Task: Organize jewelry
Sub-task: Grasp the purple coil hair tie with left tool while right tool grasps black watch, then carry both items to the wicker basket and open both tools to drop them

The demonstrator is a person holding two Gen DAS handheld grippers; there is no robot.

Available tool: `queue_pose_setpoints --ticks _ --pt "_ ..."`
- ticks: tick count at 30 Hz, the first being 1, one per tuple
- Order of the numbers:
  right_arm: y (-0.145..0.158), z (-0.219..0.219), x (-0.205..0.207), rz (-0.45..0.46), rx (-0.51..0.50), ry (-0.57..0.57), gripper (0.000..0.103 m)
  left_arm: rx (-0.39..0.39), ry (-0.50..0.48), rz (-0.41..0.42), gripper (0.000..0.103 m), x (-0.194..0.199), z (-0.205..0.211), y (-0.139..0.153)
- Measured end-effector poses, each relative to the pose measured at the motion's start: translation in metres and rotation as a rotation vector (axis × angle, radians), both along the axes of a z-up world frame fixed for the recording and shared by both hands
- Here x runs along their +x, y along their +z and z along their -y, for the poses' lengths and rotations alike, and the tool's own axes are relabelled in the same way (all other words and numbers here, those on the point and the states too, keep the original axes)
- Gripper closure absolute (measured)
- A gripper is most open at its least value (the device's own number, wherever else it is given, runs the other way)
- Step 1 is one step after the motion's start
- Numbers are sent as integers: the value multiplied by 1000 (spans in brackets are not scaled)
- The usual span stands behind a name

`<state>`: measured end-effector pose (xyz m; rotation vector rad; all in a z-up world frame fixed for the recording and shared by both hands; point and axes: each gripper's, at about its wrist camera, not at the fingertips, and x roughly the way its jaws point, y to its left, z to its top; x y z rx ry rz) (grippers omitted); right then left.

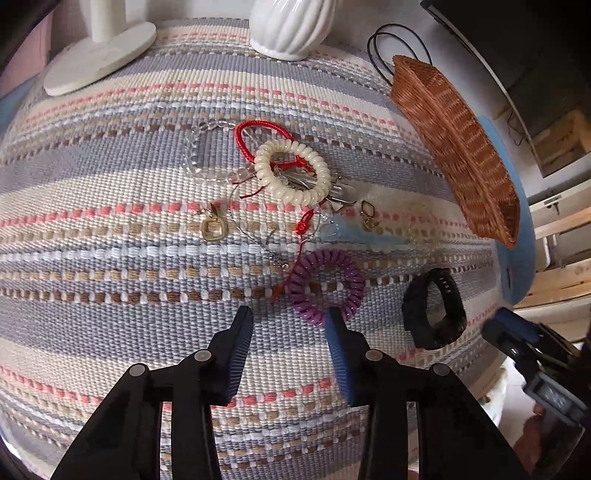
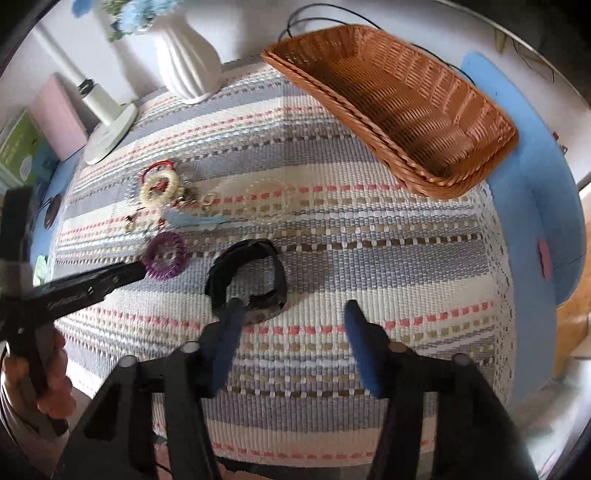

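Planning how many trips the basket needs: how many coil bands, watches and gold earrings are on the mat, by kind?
Coil bands: 2, cream coil band and purple coil band
Black watch: 1
Gold earrings: 2, heart earring and small earring
Total: 5
The tangled cords and clear beads are not counted.

The left wrist view looks down and forward along its fingers, close over the striped woven mat (image 1: 147, 206), facing the jewelry pile (image 1: 288, 173); the right wrist view sits further right, angled down toward the wicker basket (image 2: 406, 107); both share mat, pile, basket, black watch (image 2: 251, 280) and white vase (image 1: 291, 26).
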<state>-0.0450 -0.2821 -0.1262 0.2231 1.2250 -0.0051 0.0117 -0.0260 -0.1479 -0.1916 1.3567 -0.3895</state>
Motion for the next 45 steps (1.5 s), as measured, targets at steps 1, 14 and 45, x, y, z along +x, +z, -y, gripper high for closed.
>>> queue_pose_setpoints --ticks 1,14,45 --pt "-2 1 4 4 12 -9 48 -10 7 -6 62 1 1 -2" --pt "-39 -17 63 -88 -32 78 73 60 12 31 62 21 28 -6" --pt "50 94 56 52 176 206 96 -7 180 109 93 -5 76 104"
